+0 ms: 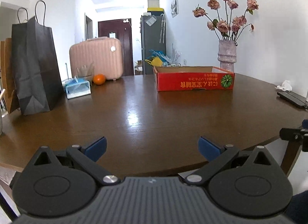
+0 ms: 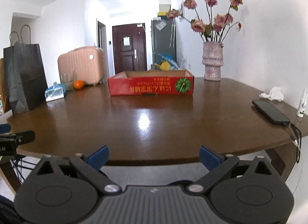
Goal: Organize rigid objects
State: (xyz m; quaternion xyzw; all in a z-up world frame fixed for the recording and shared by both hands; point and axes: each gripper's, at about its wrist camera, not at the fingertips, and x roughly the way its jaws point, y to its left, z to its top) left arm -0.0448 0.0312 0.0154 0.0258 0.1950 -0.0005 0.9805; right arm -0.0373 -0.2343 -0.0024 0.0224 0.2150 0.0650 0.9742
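Note:
A shallow red cardboard box (image 1: 194, 80) (image 2: 151, 86) stands on the far side of the brown table (image 1: 134, 112) (image 2: 154, 120), its inside hidden from here. An orange (image 1: 99, 79) (image 2: 79, 84) lies at the far left beside a blue tissue pack (image 1: 78, 87) (image 2: 54, 92). A black phone (image 2: 270, 111) (image 1: 290, 99) on a cable lies at the right edge. My left gripper (image 1: 152, 148) hangs open over the table's near edge with nothing between its blue pads. My right gripper (image 2: 154, 155) stands open just short of the near edge, also empty.
A black paper bag (image 1: 32, 66) (image 2: 23, 77) stands at the left. A pink suitcase (image 1: 96, 58) sits behind the table. A vase of dried roses (image 2: 212, 62) (image 1: 227, 55), a crumpled tissue (image 2: 273, 94) and a small spray bottle (image 2: 302, 105) occupy the right side.

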